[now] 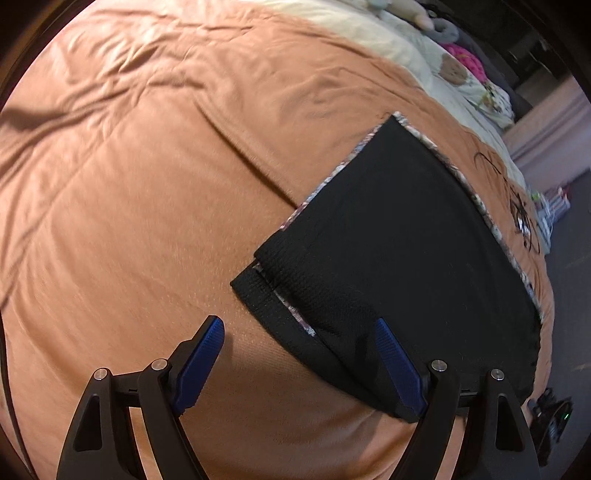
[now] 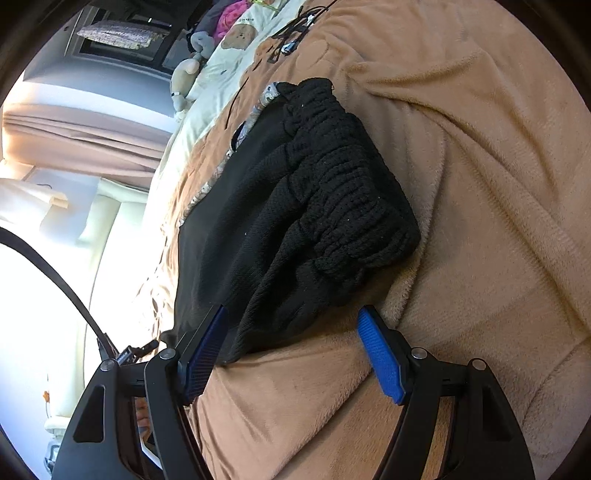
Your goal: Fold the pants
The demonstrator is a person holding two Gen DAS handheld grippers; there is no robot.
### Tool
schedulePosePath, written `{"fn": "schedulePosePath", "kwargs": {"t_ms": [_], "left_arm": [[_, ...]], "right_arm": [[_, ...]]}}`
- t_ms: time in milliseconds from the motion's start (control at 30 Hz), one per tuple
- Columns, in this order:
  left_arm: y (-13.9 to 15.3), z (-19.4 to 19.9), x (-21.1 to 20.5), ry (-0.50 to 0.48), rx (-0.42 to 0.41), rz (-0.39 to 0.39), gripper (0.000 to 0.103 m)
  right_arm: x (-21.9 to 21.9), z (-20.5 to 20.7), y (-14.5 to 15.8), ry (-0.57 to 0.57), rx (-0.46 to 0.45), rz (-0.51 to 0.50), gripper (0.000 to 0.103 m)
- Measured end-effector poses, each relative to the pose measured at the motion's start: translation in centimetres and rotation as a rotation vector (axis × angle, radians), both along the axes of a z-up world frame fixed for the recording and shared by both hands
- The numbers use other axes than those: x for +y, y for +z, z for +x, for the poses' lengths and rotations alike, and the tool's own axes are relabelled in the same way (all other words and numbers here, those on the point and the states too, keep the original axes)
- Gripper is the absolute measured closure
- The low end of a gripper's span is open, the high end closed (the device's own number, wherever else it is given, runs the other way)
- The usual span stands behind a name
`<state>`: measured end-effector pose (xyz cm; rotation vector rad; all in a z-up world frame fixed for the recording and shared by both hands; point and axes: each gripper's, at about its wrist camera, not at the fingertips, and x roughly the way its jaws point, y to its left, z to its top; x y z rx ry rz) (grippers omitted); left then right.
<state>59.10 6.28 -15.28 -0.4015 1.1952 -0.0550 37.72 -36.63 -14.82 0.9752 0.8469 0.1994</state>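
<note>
The black pants (image 1: 406,236) lie folded into a flat block on a brown blanket (image 1: 147,184), with a patterned lining showing along the edges. My left gripper (image 1: 299,328) is open at the near hem corner, and its right finger (image 1: 395,365) lies over the cloth. In the right wrist view the pants (image 2: 295,206) show their gathered elastic waistband (image 2: 354,206) on top. My right gripper (image 2: 291,325) is open, its jaws to either side of the near folded edge and holding nothing.
The brown blanket (image 2: 480,184) covers the bed. A cream bear-print quilt (image 1: 436,62), soft toys (image 2: 184,81) and a pink item (image 1: 461,55) lie at the far end. A black cable (image 2: 299,18) rests on the blanket. The bed edge and floor (image 1: 569,258) lie beyond the pants.
</note>
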Motion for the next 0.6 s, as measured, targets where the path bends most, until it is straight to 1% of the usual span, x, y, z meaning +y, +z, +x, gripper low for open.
{"fn": "schedulePosePath", "kwargs": {"t_ms": [167, 233, 300, 333, 367, 433, 467, 500, 600], "left_arm": [[-1.0, 0.7, 1.1, 0.085, -0.020, -0.107, 0.018], [-1.3, 1.1, 1.0, 0.105, -0.026, -0.112, 0.018], [-1.8, 1.3, 0.8, 0.118, -0.013, -0.105, 0.019], [-2.3, 1.3, 0.9, 0.140, 0.000, -0.096, 0.023], [-2.4, 1.1, 0.9, 0.155, 0.002, -0.083, 0.036], [-2.7, 0.6, 1.2, 0.180, 0.008, -0.060, 0.047], [-2.9, 0.4, 1.3, 0.184, 0.003, -0.074, 0.047], [-3.0, 0.2, 1.6, 0.187, -0.006, -0.090, 0.047], [-3.3, 0.1, 2.3, 0.193, -0.023, -0.122, 0.047]], "right_arm": [[0.9, -0.9, 0.5, -0.033, -0.011, -0.022, 0.032], [1.0, -1.3, 0.5, -0.045, -0.010, -0.022, 0.032], [1.2, -1.7, 0.6, -0.044, -0.009, -0.029, 0.032], [1.3, -1.8, 0.7, -0.044, -0.010, -0.032, 0.032], [1.4, -1.8, 0.7, -0.045, -0.012, -0.034, 0.032], [1.4, -2.0, 0.9, -0.051, -0.015, -0.046, 0.039], [1.4, -1.9, 0.8, -0.052, -0.011, -0.057, 0.046], [1.2, -2.0, 0.8, -0.051, -0.012, -0.061, 0.049], [1.0, -2.2, 0.5, -0.052, -0.017, -0.039, 0.049]]}}
